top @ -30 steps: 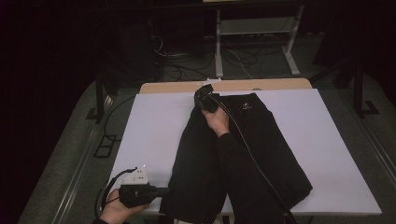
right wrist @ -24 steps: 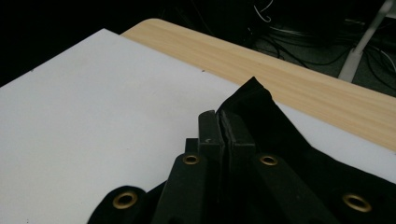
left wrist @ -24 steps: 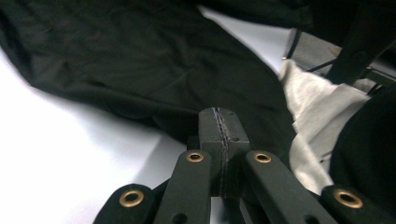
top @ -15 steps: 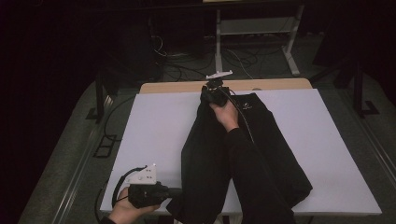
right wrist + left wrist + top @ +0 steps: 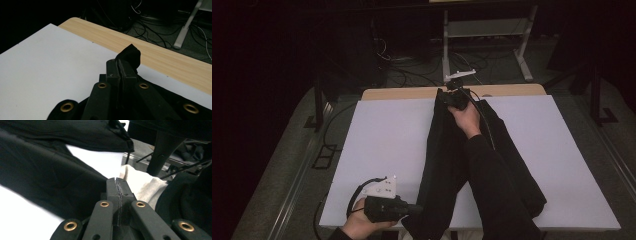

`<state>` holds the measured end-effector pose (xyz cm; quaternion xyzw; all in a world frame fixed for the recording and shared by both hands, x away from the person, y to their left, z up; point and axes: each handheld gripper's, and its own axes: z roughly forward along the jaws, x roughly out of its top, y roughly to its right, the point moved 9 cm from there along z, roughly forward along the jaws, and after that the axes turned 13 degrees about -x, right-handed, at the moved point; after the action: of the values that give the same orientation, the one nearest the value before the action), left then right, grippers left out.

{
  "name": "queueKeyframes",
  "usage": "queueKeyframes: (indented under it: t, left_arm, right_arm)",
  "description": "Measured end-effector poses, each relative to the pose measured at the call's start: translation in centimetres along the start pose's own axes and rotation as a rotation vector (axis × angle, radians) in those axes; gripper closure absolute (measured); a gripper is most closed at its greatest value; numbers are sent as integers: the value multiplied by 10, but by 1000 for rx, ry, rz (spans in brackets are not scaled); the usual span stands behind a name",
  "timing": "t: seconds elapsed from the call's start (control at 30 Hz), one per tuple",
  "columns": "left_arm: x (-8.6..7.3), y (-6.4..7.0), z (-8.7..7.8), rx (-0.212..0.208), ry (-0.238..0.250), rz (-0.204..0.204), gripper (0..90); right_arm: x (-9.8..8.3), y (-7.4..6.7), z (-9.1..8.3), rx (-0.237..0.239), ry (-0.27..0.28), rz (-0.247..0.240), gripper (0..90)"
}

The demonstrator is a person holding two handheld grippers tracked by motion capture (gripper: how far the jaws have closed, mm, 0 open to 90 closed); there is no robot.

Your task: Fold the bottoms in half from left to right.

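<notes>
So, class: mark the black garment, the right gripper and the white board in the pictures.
black garment (image 5: 442,150), high view, left half of the cloth.
right gripper (image 5: 120,65), right gripper view, jaw tips pinching cloth.
white board (image 5: 382,145), high view, bare left part.

The garment lies lengthwise on the sheet, right of centre, from near edge to far edge; the table shows behind.

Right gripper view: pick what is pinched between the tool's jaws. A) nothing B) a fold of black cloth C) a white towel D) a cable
B: the right tool has its jaws closed together on a fold of the black garment, which sticks up past their tips above the white table cover.
</notes>
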<state>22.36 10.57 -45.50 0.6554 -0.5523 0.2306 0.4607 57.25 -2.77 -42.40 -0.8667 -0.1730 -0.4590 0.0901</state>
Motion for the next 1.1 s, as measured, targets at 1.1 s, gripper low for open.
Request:
queueKeyframes:
  t: [1.1]
  left_arm:
    - [45, 6, 73, -195, -13, 74, 892]
  right_arm:
    - [-26, 72, -26, -21, -56, 14, 861]
